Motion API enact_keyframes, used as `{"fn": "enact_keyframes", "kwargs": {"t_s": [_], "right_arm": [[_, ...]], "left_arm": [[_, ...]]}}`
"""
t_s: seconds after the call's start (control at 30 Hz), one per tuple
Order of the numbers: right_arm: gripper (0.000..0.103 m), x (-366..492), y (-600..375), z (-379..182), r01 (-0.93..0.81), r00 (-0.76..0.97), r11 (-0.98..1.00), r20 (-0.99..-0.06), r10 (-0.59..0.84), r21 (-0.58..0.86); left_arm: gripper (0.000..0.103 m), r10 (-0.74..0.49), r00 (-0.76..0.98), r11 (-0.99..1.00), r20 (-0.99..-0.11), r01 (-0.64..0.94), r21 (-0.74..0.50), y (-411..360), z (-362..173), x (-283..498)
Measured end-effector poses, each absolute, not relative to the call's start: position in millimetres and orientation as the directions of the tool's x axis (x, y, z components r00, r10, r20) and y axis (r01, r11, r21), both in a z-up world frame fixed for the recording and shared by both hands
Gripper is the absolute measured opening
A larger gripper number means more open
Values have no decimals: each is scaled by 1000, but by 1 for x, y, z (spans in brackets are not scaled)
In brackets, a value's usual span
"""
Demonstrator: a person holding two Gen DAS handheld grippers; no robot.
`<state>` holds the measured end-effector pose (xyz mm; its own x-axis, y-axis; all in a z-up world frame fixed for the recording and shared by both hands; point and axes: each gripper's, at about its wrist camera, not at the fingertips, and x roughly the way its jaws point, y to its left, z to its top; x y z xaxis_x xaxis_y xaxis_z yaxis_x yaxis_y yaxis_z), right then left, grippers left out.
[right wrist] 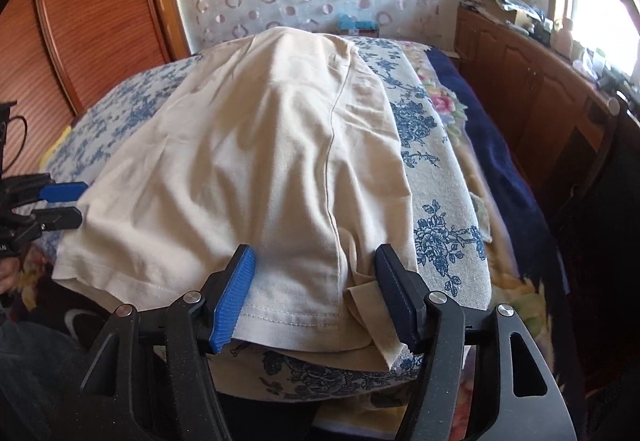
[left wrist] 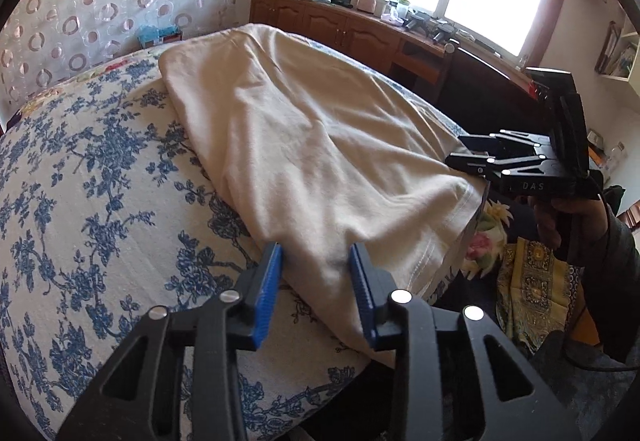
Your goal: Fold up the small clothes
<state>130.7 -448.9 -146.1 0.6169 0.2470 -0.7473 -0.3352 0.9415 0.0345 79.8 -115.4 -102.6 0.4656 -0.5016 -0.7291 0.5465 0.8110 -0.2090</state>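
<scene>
Cloth this soft and light will sag: the beige garment (right wrist: 256,145) lies between the spread fingers of left gripper (left wrist: 316,293) and right gripper (right wrist: 316,297); pinch its hem.

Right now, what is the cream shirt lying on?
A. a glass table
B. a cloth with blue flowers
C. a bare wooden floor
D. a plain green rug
B: the cream shirt lies spread over the white cloth with blue flowers on the bed, while the open left gripper and open right gripper sit at its near hem.
</scene>
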Motion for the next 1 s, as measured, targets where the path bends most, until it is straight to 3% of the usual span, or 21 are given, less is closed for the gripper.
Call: {"fn": "enact_keyframes", "kwargs": {"t_s": [0.33,0.37,0.4,0.43,0.67,0.87,1.0], "right_arm": [[64,129,-466,-145,-279,637,960,-749,182,-4],[64,129,-467,-145,-274,640,962,-748,175,-9],[64,128,-468,-145,-270,641,963,-749,171,-12],[64,128,-470,-145,-266,640,964,-749,171,-7],[64,126,-475,-139,-264,630,963,-746,215,55],[68,127,-466,-145,-267,624,963,-757,194,27],[69,126,-454,-145,-324,596,944,-760,258,66]], "left_arm": [[32,-504,427,802,-750,553,-224,-117,-108,76],[26,-512,421,794,-749,565,-226,-119,-108,75],[4,-517,418,788,-747,574,-224,-121,-108,74],[2,-517,425,788,-743,575,-220,-122,-106,74],[0,-571,512,779,-641,585,-227,-114,-59,86],[0,-567,558,792,-606,571,-215,-112,-41,97],[0,-572,567,793,-593,567,-223,-114,-37,103]]}}
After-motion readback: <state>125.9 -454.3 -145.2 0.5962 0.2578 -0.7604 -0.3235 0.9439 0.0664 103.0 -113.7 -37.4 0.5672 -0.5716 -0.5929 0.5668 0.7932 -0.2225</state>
